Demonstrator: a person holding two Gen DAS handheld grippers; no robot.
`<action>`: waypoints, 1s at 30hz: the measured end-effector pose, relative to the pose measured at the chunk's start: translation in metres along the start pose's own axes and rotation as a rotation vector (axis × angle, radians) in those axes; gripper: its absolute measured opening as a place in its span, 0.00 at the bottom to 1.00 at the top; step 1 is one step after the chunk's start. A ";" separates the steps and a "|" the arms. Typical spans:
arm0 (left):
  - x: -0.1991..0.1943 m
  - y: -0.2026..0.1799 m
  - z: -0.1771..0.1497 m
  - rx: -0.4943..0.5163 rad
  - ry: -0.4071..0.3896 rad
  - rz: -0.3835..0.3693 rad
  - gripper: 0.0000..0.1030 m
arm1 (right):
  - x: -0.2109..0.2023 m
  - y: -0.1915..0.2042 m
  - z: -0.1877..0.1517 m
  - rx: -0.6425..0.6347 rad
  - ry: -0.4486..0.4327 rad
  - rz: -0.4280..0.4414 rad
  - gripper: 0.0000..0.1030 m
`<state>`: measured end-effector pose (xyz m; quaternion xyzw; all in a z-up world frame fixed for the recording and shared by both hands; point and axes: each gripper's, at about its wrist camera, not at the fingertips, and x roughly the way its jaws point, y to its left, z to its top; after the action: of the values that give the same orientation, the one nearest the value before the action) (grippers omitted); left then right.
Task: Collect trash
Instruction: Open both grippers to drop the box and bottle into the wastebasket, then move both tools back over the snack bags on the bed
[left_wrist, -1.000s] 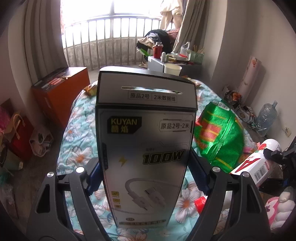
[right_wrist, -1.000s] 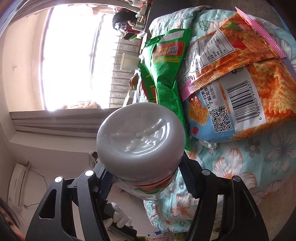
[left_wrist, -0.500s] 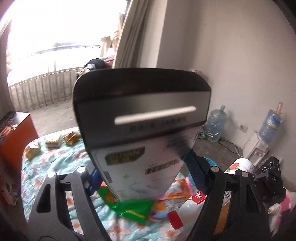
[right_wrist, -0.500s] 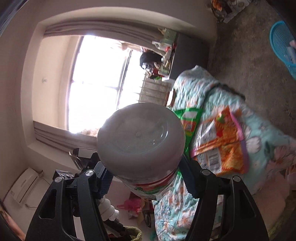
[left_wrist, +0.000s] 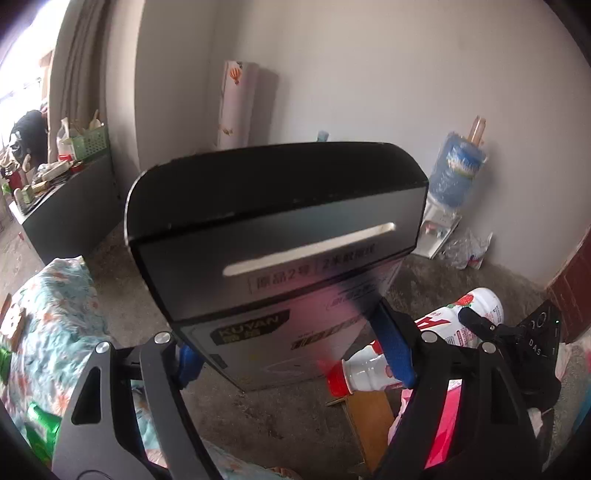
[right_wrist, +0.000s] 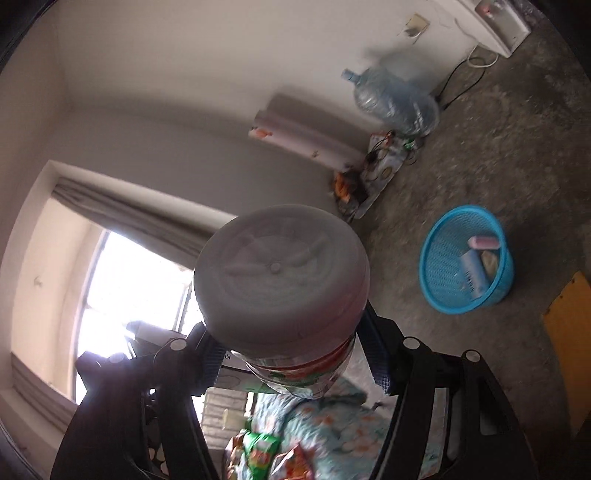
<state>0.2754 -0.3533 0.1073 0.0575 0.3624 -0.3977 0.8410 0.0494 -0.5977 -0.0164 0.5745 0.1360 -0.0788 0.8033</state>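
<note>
The left claw (left_wrist: 295, 362) squeezes a flat cable box (left_wrist: 280, 258) between its blue pads (left_wrist: 393, 343). One pad is on each long side of the box, so the claw is about as wide as the box. The box is grey and black with a long slot near its top, and it stands up and leans over the floor, past the edge of the bed. The flowery bed cover (left_wrist: 55, 314) is at the left, with a green snack bag (left_wrist: 40, 424) near its lower edge.

The right claw (right_wrist: 291, 365) holds a white milk bottle (right_wrist: 280, 277) around its body, one pad on each side. The bottle's round bottom faces the camera and fills the middle of the picture. In the left view the same bottle (left_wrist: 436, 332) lies sideways, with its red cap (left_wrist: 336, 380) pointing at the cable box. It has a strawberry picture on it.

Farther off, on the grey floor, sits a blue basket (right_wrist: 436, 280). Inside it are a pink tube, a blue and white tube and a small pale thing that is too blurry to name. The basket is well away from both claws.

Against the far wall lies a big clear water jug (right_wrist: 395, 99), with a tangle of wires just beside it.
</note>
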 end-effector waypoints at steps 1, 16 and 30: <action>0.025 -0.006 0.002 0.014 0.030 -0.003 0.72 | 0.007 -0.012 0.007 0.016 -0.007 -0.029 0.61; 0.297 -0.037 -0.027 0.020 0.386 0.074 0.83 | 0.231 -0.228 0.023 0.251 0.224 -0.450 0.78; 0.138 -0.018 -0.020 0.019 0.093 -0.092 0.83 | 0.148 -0.201 -0.010 0.165 0.048 -0.414 0.78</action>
<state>0.3092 -0.4442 0.0057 0.0671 0.3994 -0.4361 0.8036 0.1316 -0.6499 -0.2458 0.5996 0.2632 -0.2393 0.7169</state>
